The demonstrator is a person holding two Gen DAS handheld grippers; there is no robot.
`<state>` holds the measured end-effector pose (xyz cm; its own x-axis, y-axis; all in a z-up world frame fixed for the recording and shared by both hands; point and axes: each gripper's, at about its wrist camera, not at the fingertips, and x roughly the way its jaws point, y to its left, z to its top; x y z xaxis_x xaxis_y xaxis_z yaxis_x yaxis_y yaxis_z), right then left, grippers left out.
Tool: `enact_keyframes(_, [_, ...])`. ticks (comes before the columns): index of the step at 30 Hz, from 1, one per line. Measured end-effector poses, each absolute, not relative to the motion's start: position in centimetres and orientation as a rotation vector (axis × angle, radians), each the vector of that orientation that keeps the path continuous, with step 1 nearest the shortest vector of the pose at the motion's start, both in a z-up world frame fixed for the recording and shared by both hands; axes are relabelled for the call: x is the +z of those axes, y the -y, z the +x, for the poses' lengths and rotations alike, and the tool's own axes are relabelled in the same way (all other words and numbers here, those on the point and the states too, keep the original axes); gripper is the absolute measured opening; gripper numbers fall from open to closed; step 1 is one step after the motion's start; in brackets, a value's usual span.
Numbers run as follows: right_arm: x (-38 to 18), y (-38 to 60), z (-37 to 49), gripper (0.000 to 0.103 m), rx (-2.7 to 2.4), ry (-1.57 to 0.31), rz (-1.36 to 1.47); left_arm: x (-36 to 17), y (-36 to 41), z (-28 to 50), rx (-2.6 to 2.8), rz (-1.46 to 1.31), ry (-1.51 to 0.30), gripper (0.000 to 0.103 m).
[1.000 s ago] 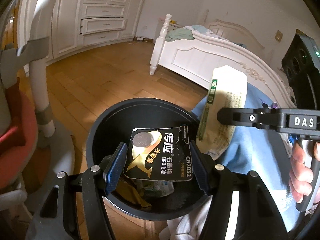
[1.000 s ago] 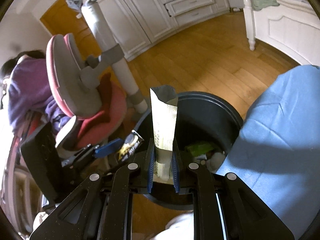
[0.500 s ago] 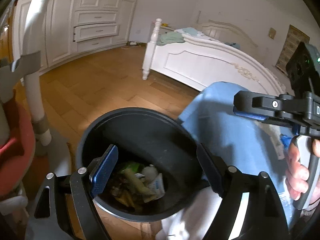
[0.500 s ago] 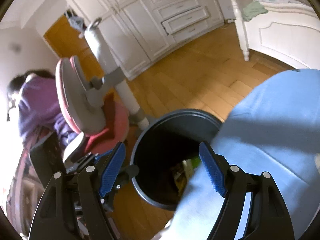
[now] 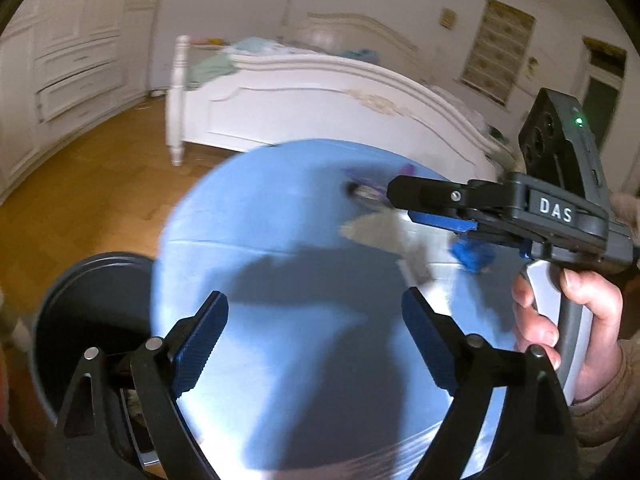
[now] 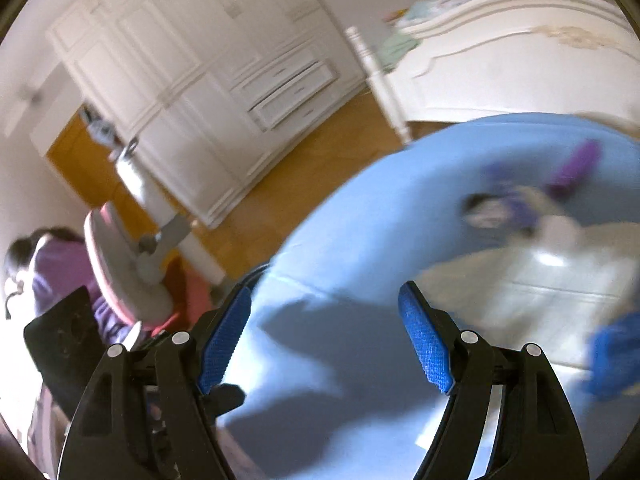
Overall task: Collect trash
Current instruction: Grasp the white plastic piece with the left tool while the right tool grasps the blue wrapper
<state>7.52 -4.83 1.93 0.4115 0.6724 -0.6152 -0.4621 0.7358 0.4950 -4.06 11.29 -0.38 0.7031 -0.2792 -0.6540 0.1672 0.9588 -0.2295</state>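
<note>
My left gripper (image 5: 314,340) hangs over the round blue table (image 5: 280,240), its jaws still opening with nothing between them. My right gripper (image 6: 326,344) stands open and empty above the same table; it also shows side-on as the right gripper (image 5: 420,206), its handle in a hand (image 5: 580,320). The black trash bin (image 5: 80,292) stands on the floor at the table's left edge, with litter dimly visible inside. Blurred trash lies on the far side of the table: white paper (image 6: 540,272), a crumpled blue piece (image 6: 612,360) and a purple item (image 6: 572,168).
A white bed (image 5: 320,104) stands behind the table on the wooden floor (image 5: 80,184). White wardrobes (image 6: 200,100) line the wall. A pink chair (image 6: 120,264) and a seated person in purple (image 6: 44,272) are left of the bin.
Both grippers let go of their pieces, the battery card and the paper packet, over the bin and opened. Both then swung right, from above the bin to above the blue table.
</note>
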Motion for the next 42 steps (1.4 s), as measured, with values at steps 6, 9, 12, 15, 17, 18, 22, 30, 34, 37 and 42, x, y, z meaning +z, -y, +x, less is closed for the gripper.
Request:
enact_keyframes(6, [1.0, 13.7, 7.7, 0.076, 0.557, -0.87, 0.3, -1.4, -5.8, -1.9, -0.323, -0.103, -0.802, 0.088])
enact_keyframes(9, [0.3, 16.9, 7.8, 0.081, 0.48, -0.868, 0.29, -2.2, -3.5, -0.7, -0.34, -0.079, -0.841, 0.088])
enact_keyframes(12, [-0.8, 19.1, 7.8, 0.081, 0.425, -0.89, 0.272, -3.1, -1.7, 0.1, -0.359, -0.053, -0.876, 0.088])
enact_keyframes(15, [-2.2, 19.8, 8.1, 0.081, 0.402, -0.938, 0.244, -4.0, -0.2, 0.7, -0.358, -0.016, -0.908, 0.088])
enact_keyframes(17, [-3.0, 19.9, 7.9, 0.081, 0.395, -0.959, 0.221, -4.4, 0.6, 1.3, -0.342, 0.002, -0.929, 0.087])
enact_keyframes(18, [-3.3, 20.0, 7.9, 0.081, 0.396, -0.966, 0.211, -4.5, 0.9, 1.4, -0.335, 0.009, -0.936, 0.087])
enact_keyframes(22, [-3.8, 18.5, 8.0, 0.081, 0.407, -0.98, 0.122, -5.1, 1.5, 1.9, -0.307, 0.048, -0.956, 0.078])
enact_keyframes(30, [-4.2, 16.1, 8.0, 0.075, 0.377, -0.97, -0.039, -5.1, 1.6, 2.2, -0.243, 0.111, -0.941, 0.049])
enact_keyframes(34, [-4.3, 16.4, 8.3, 0.072, 0.379, -0.969, -0.04, -4.9, 0.6, 2.4, -0.238, 0.091, -0.934, 0.035])
enact_keyframes(37, [-4.3, 16.4, 8.3, 0.071, 0.378, -0.966, -0.036, -4.9, 0.2, 2.6, -0.253, 0.064, -0.933, 0.033])
enact_keyframes(42, [-3.9, 17.9, 8.0, 0.065, 0.398, -0.96, 0.066, -4.4, -0.6, 2.1, -0.283, 0.014, -0.908, 0.024])
